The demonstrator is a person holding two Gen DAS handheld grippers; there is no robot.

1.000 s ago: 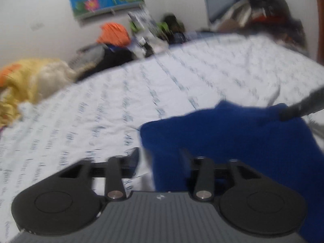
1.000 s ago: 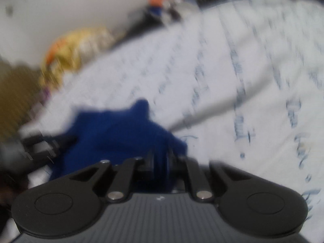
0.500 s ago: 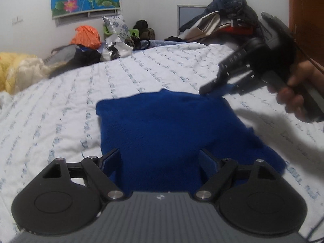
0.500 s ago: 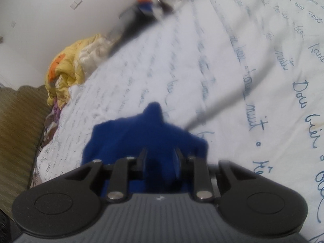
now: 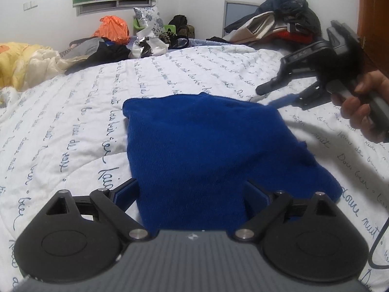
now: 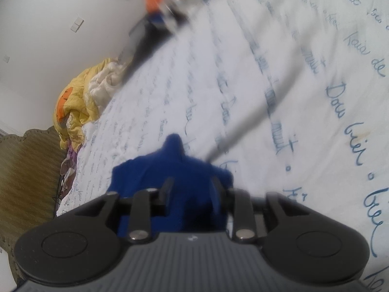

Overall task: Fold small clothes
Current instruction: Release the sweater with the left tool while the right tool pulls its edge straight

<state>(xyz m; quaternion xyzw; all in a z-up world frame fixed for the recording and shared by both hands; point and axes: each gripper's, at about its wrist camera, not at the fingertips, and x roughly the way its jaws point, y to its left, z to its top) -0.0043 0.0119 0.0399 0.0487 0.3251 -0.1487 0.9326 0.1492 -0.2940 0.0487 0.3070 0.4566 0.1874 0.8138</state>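
A small blue knitted garment [image 5: 204,146] lies folded on the white bedsheet with blue writing [image 5: 73,112]. My left gripper [image 5: 192,194] is open, its jaws wide apart on either side of the garment's near edge. My right gripper [image 5: 265,97] shows in the left wrist view at the garment's far right corner, fingers apart, a blue pad showing. In the blurred right wrist view the garment [image 6: 170,170] lies between that gripper's [image 6: 192,187] parted fingers.
A yellow quilt [image 5: 22,65] lies bunched at the bed's left. An orange bag [image 5: 111,29], dark clothes and wrappers crowd the far edge. A heap of clothes [image 5: 277,26] sits at the far right. A black cable [image 6: 255,116] crosses the sheet.
My left gripper has opened and let go of the garment, which now lies flat. My right gripper has opened wider at the far corner, and it is still moving.
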